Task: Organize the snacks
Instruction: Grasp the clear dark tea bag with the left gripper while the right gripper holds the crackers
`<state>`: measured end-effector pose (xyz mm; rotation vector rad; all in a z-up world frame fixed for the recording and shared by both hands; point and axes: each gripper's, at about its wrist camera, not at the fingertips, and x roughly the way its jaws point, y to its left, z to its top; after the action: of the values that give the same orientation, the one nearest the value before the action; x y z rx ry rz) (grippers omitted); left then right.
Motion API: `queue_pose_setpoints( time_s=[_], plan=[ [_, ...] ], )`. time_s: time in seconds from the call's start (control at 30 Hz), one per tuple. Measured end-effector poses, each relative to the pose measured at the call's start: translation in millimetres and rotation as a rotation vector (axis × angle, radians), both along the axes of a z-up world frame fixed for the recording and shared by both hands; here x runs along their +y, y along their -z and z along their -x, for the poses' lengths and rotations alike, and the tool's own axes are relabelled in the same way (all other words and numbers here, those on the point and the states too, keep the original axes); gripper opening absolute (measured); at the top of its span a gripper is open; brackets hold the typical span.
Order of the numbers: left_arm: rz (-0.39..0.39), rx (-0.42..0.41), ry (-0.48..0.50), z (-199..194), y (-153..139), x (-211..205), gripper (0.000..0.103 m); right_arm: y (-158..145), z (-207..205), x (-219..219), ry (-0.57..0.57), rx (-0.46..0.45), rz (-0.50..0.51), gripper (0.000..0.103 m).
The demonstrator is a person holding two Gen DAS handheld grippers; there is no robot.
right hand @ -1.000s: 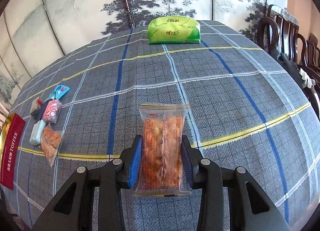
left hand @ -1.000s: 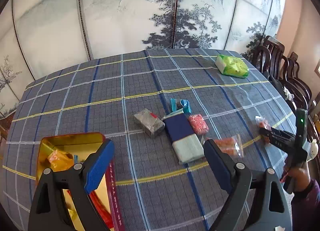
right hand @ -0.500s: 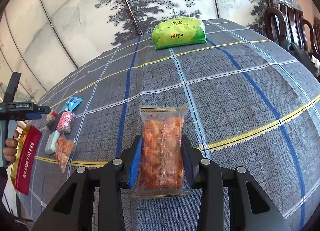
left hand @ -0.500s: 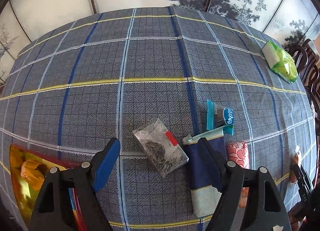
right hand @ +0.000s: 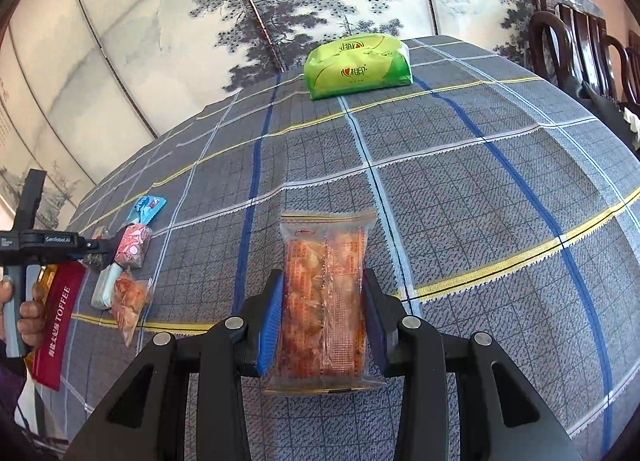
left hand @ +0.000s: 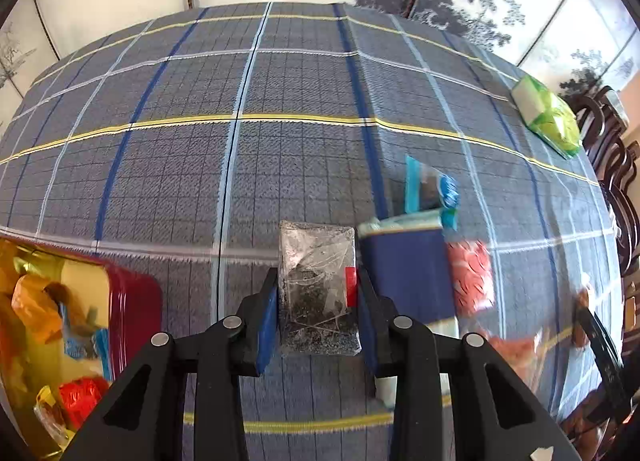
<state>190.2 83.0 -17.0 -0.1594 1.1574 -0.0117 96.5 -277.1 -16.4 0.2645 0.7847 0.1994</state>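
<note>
Two grips on: left gripper pinching clear dark-filled pkt, right gripper pinching orange pkt; next likely carry both to toffee tin at desk's left edge.

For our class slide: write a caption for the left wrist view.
Left tool shut on a clear packet of dark snack, beside the red toffee tin.

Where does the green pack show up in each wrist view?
Left wrist: green pack at the far right edge of the table, upper right of the picture.
Right wrist: green pack at the table's far edge, top centre.
Shared landmark: the pink snack beside the navy pack.
</note>
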Motion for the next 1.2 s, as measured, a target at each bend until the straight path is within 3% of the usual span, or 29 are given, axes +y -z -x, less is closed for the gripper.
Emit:
queue_pose_setpoints(
  time_s=[0.27,0.53,0.83,1.2],
  plan=[
    [-0.041,-0.154,0.041,100.1,-41.9,-14.0,0.031,-0.9,-1.7,5.5,0.003,0.005,0.049,0.038],
    [-0.084,-0.238,0.059,155.7,-64.5,-11.0,0.031,-3.6,-2.4,17.0,0.009,0.013,0.147,0.038],
    [-0.112,-0.287,0.05,186.2,-76.3,9.1,0.031,-3.1,-3.9,23.5,0.015,0.018,0.204,0.039],
    [-0.15,-0.301,0.018,196.3,-78.5,33.5,0.031,-3.3,-4.0,25.0,0.024,0.021,0.217,0.039]
  ],
)
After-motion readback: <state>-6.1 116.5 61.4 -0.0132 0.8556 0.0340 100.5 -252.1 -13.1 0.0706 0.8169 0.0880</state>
